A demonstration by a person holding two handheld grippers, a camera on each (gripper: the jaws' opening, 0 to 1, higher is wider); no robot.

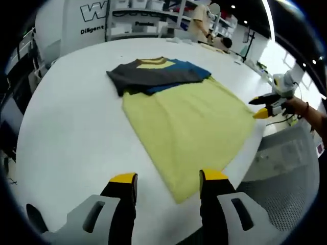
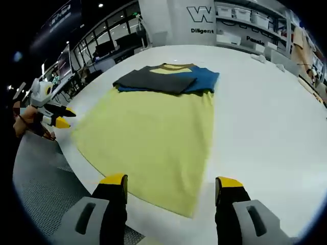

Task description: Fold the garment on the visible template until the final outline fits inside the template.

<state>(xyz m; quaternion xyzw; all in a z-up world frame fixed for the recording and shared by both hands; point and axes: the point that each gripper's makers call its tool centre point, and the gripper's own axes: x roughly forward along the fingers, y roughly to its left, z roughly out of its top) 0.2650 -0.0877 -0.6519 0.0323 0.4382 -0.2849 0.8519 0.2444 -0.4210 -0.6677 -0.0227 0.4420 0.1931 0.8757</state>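
Yellow-bodied cloth garment (image 1: 189, 127) with a dark grey sleeve and a blue sleeve folded across its chest lies flat on the round white table (image 1: 76, 132), its hem reaching the near table edge. In the left gripper view, the left gripper (image 1: 168, 185) hangs above that hem, yellow-tipped jaws apart and holding nothing. In the right gripper view, the right gripper (image 2: 171, 189) hovers over the hem too, jaws spread and empty. White storage shelves (image 2: 250, 23) with boxes stand beyond the table, and a grey perforated floor mat (image 2: 46, 184) lies beside it.
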